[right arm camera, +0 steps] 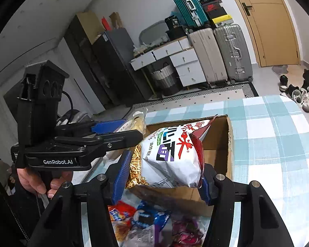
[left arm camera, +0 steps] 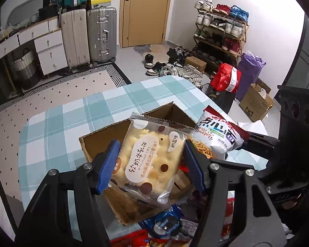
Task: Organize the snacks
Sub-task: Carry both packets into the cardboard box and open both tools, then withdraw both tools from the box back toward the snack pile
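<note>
My left gripper [left arm camera: 152,160] is shut on a clear pack of cream nougat biscuits [left arm camera: 152,160] and holds it over the open cardboard box [left arm camera: 96,144]. My right gripper [right arm camera: 164,168] is shut on a white and red bag of crispy noodle snack [right arm camera: 175,152], held over the same box [right arm camera: 222,144]. That bag also shows in the left wrist view [left arm camera: 218,131], at the right of the biscuit pack. The left gripper shows from the side in the right wrist view [right arm camera: 113,129], with the biscuit pack [right arm camera: 137,121] between its blue pads.
The box stands on a table with a blue checked cloth [left arm camera: 57,131]. A pile of loose snack packs [right arm camera: 146,220] lies on the table in front of the box, also in the left wrist view [left arm camera: 166,224]. Suitcases, drawers and a shoe rack stand beyond.
</note>
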`<state>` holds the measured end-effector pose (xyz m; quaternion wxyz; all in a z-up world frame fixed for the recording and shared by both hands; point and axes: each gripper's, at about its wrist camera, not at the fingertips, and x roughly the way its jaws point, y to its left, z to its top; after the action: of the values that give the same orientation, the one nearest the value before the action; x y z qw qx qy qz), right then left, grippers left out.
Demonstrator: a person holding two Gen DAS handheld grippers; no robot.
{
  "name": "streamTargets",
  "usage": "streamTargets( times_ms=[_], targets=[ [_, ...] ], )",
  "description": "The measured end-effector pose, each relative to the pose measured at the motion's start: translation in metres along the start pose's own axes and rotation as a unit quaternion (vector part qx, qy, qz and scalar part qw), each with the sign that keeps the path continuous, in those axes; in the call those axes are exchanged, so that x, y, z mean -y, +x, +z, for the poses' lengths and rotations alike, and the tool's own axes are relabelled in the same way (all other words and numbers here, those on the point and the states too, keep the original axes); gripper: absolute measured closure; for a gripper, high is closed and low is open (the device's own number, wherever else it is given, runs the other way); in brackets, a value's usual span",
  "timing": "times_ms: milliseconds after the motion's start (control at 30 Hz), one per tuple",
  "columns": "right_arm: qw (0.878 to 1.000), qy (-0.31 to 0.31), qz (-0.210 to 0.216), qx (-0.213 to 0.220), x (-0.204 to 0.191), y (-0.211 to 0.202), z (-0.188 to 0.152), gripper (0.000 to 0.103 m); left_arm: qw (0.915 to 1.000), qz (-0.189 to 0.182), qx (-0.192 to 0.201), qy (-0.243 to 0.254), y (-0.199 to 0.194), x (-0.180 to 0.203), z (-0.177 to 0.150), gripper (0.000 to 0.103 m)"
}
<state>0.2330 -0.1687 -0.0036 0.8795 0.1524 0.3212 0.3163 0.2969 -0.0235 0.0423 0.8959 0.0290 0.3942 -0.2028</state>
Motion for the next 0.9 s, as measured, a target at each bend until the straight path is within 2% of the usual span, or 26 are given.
streamTargets(
  times_ms=[167, 200, 233, 267, 300, 400, 700, 900],
  targets=[
    [0.999, -0.010, -0.025, -0.017, 0.005, 0.020, 0.003, 0.041, 0.9999, -0.006, 0.001, -0.016, 0.017, -0.014, 0.003, 0.042],
    [0.999, -0.020, -0.035, -0.018, 0.004, 0.022, 0.004, 0.039, 0.9999, 0.003, 0.002, -0.017, 0.019, -0.016, 0.003, 0.036],
    [0.998, -0.035, -0.046, -0.016, 0.001, 0.023, 0.004, 0.032, 0.9997, 0.011, 0.004, -0.019, 0.020, -0.018, 0.003, 0.026],
    [0.997, -0.047, -0.056, -0.015, 0.000, 0.024, 0.004, 0.021, 0.9996, 0.015, 0.008, -0.023, 0.021, -0.020, 0.004, 0.023],
    [0.996, -0.059, -0.063, -0.014, -0.003, 0.023, 0.004, 0.018, 0.9994, 0.017, 0.011, -0.026, 0.020, -0.020, 0.003, 0.023],
    [0.994, -0.076, -0.074, -0.005, -0.006, 0.015, 0.004, 0.017, 0.9992, 0.016, 0.016, -0.032, 0.014, -0.022, -0.001, 0.022],
    [0.995, -0.069, -0.075, 0.022, -0.015, -0.020, 0.002, 0.017, 0.9980, 0.042, 0.034, -0.033, -0.032, -0.011, -0.023, 0.022],
    [0.994, -0.069, -0.075, 0.038, -0.029, -0.046, -0.004, 0.016, 0.9955, 0.078, 0.052, -0.018, -0.068, 0.004, -0.040, 0.022]
  ],
)
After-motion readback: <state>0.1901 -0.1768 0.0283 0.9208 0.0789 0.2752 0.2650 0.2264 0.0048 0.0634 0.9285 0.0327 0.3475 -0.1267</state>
